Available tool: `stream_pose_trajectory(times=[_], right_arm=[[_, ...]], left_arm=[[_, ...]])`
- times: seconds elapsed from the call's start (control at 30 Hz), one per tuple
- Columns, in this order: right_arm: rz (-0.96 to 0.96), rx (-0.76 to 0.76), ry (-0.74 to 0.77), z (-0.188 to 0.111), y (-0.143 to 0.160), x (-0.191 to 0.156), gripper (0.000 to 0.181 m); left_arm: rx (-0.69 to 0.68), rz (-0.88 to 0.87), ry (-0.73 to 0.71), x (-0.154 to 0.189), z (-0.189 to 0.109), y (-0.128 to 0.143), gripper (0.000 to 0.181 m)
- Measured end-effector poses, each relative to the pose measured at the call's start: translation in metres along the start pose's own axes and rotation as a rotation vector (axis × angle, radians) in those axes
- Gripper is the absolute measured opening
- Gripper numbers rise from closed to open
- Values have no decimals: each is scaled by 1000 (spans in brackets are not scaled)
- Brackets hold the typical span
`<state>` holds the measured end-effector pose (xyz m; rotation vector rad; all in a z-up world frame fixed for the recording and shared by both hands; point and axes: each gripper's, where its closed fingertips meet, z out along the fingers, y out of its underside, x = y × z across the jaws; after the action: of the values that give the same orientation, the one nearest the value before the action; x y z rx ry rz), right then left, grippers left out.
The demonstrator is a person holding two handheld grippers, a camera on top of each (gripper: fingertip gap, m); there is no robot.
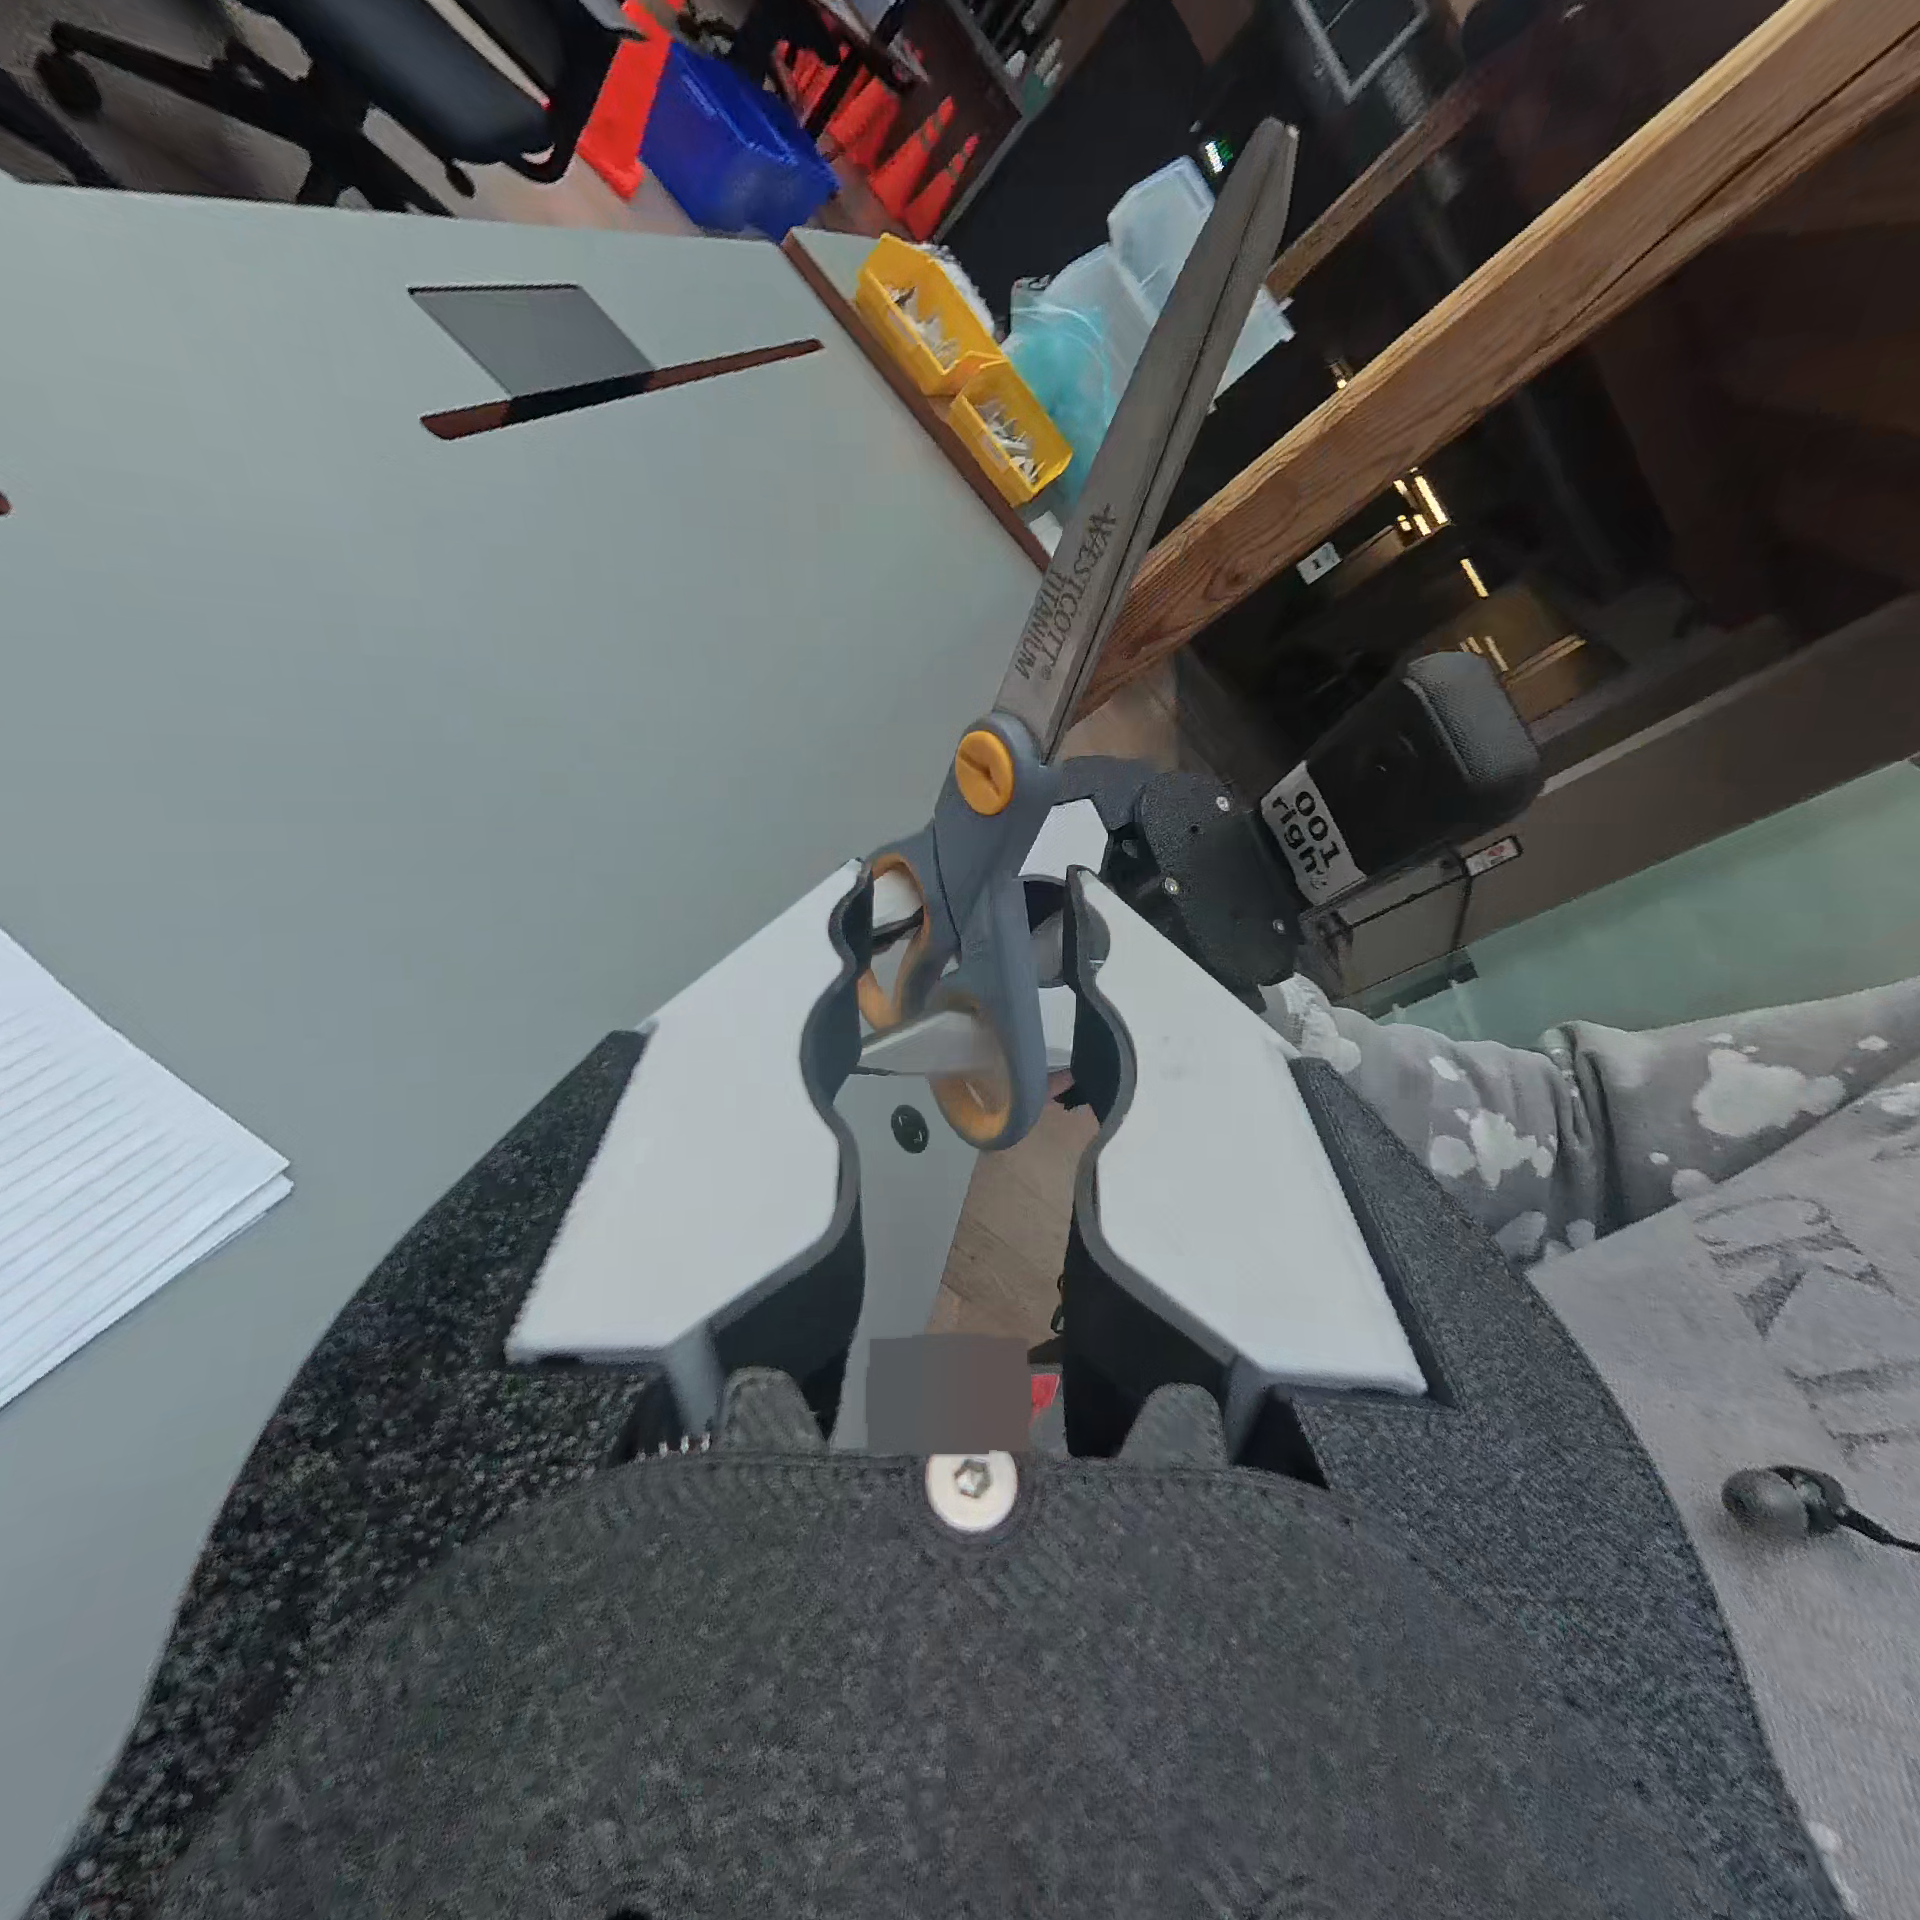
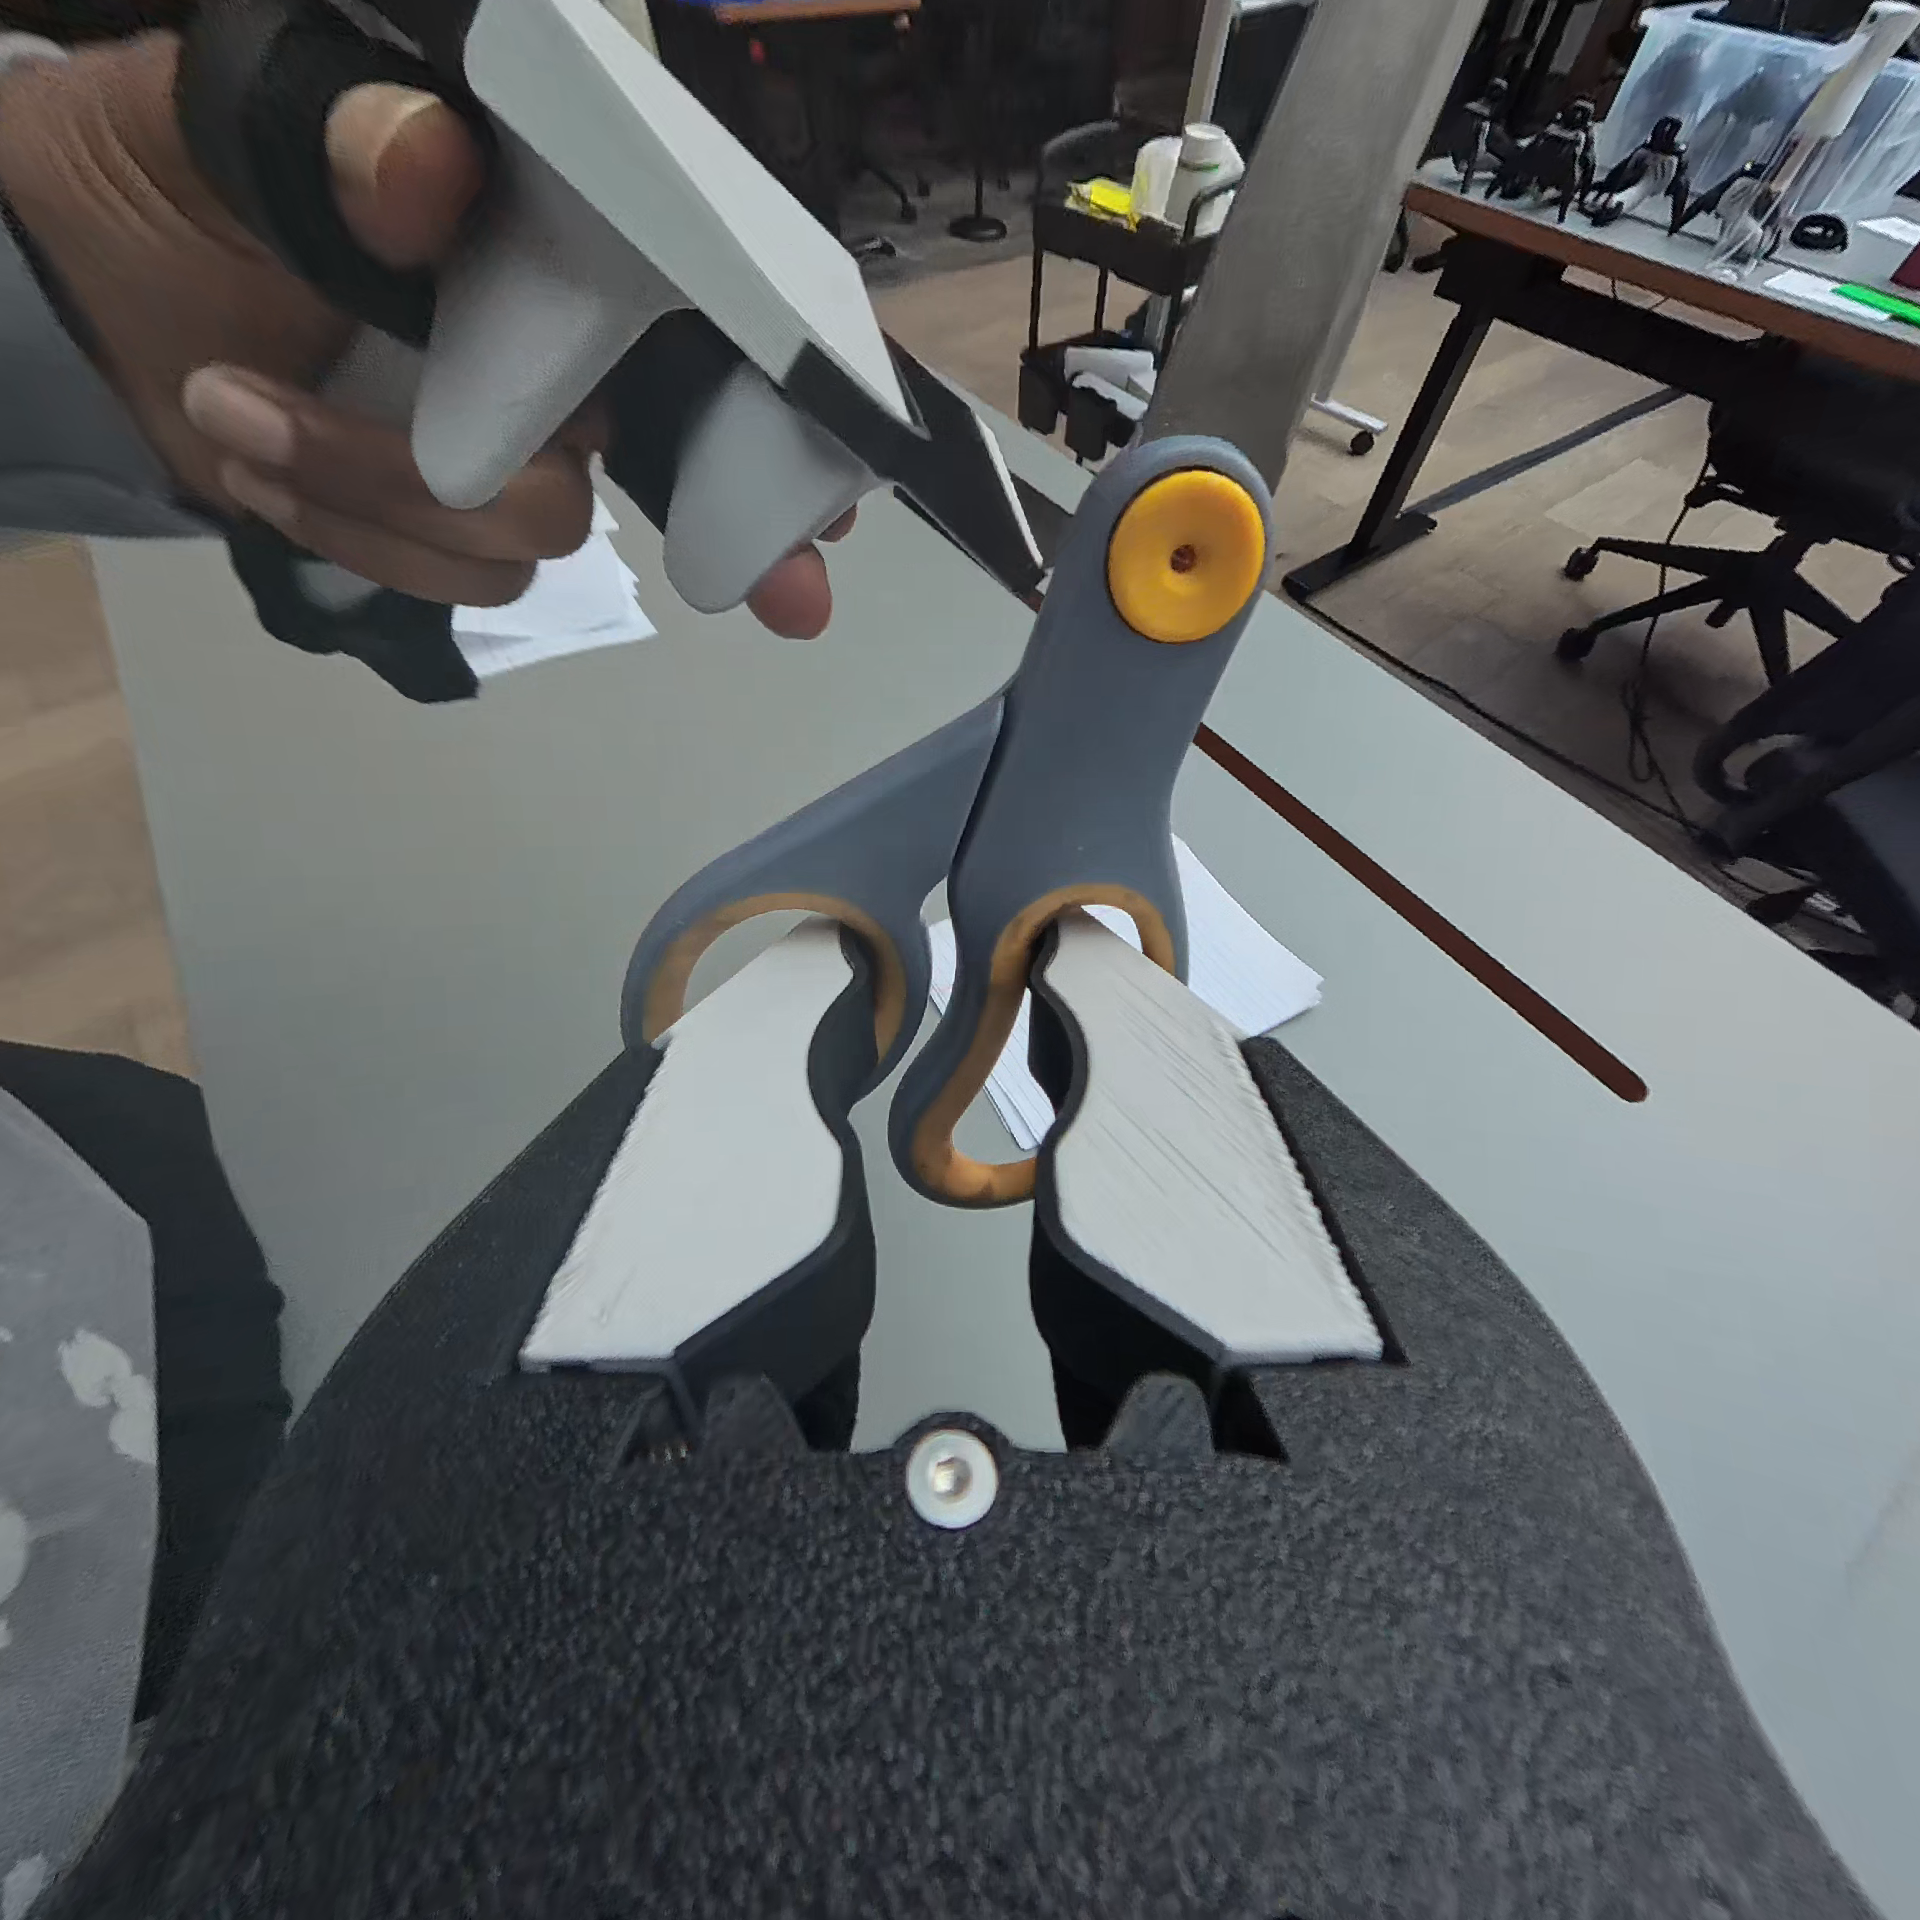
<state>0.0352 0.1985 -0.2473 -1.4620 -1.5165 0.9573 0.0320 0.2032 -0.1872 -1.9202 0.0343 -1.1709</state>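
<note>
A pair of scissors (image 1: 1132, 499) with grey handles, orange lining and shut blades is held up above the grey table (image 1: 416, 623). My left gripper (image 1: 966, 914) is closed around the handles just below the orange pivot; its left pad touches the smaller loop. In the right wrist view the scissors (image 2: 1081, 748) stand upright, and my right gripper (image 2: 951, 935) has one finger through each handle loop and pinches the inner loop bars. A hand (image 2: 156, 260) holds the left gripper (image 2: 997, 520), whose tips reach behind the scissors' neck. The right gripper's body (image 1: 1195, 862) shows behind the scissors.
Lined paper (image 1: 83, 1174) lies on the table, also under the scissors (image 2: 1236, 956). A long slot (image 2: 1403, 914) cuts the tabletop. Yellow bins (image 1: 925, 312) and a blue bin (image 1: 727, 145) stand beyond the table's far edge. A wooden beam (image 1: 1558, 260) runs on the right, with office chairs (image 2: 1766, 582) nearby.
</note>
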Motion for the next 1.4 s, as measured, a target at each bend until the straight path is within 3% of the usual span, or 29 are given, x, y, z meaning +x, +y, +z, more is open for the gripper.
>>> stream_pose_trajectory(times=[0.1,0.13,0.3,0.47,0.63,0.8,0.93,1.0,1.07,1.2,1.27,1.4], right_arm=[[-135,-79,36,7,11,1,23],[-190,-115,55,9,15,2,23],[-265,-239,113,27,35,12,23],[-223,-262,119,44,33,6,27],[-114,-266,104,55,28,-10,28],[-30,-374,-56,55,33,-29,31],[-157,-431,-64,60,39,-26,35],[-233,-354,5,67,32,-17,32],[-262,-179,54,68,16,-8,30],[-63,63,-7,48,-8,-6,20],[7,108,-23,36,-8,0,20],[157,195,-100,4,-11,8,20]], left_arm=[[-69,-56,-133,-8,17,22,35],[-63,-67,-164,-10,22,26,26],[61,-188,-366,-38,27,33,15],[219,-440,-341,-49,14,32,21],[313,-592,-308,-48,-3,34,16],[298,-578,-366,-43,-11,42,16],[263,-559,-413,-43,-13,43,16],[274,-564,-396,-43,-14,38,17],[267,-527,-367,-38,-12,30,17],[210,-352,-237,-14,-1,9,27],[272,-276,-162,-1,-7,-15,42],[185,-1,-394,-42,-33,-20,57]])
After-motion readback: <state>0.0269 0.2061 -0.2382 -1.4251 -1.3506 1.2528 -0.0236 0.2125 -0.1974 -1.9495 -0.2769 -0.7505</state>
